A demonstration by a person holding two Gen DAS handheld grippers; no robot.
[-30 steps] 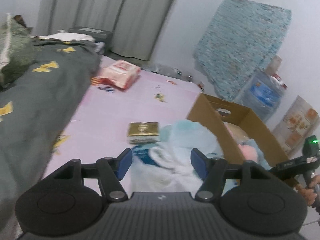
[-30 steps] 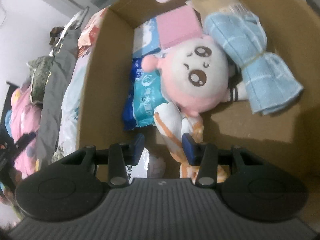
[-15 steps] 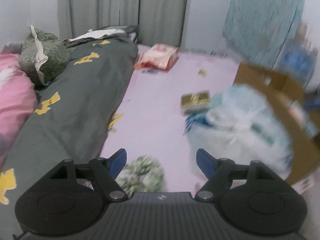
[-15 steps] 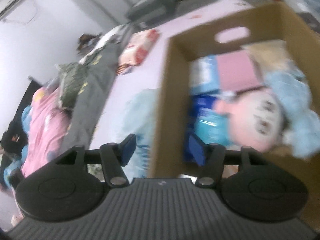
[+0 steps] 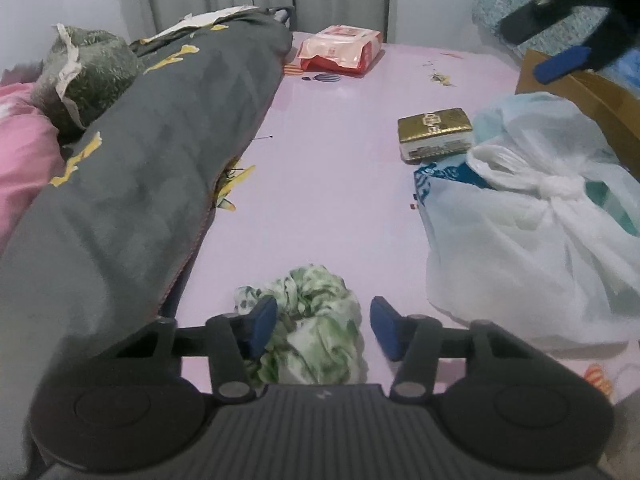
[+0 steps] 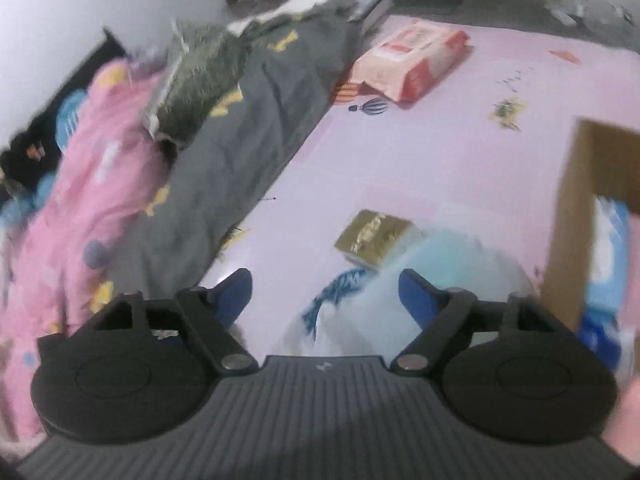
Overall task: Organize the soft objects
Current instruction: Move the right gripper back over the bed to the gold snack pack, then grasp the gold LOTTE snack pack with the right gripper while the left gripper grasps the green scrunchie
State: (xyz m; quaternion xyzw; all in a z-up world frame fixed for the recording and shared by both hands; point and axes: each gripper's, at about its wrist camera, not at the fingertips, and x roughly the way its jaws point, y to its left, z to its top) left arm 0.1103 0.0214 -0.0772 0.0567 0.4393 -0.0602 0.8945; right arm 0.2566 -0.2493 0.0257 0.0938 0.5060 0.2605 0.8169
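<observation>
Gold packet (image 5: 435,133) by the white bag (image 5: 532,216): its lettering too blurred to read

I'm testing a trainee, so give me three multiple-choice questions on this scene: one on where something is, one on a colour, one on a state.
1. Where is the green-white cloth?
A. in the box
B. between the left gripper's fingers
C. on the grey blanket

2. What colour is the small packet by the white bag?
A. gold
B. red
C. black

3. The white bag is:
A. torn open
B. flat, empty
C. knotted shut

B: the cloth lies between the closing jaws.
A: its wrapper is gold.
C: a knot shows on top.
</observation>
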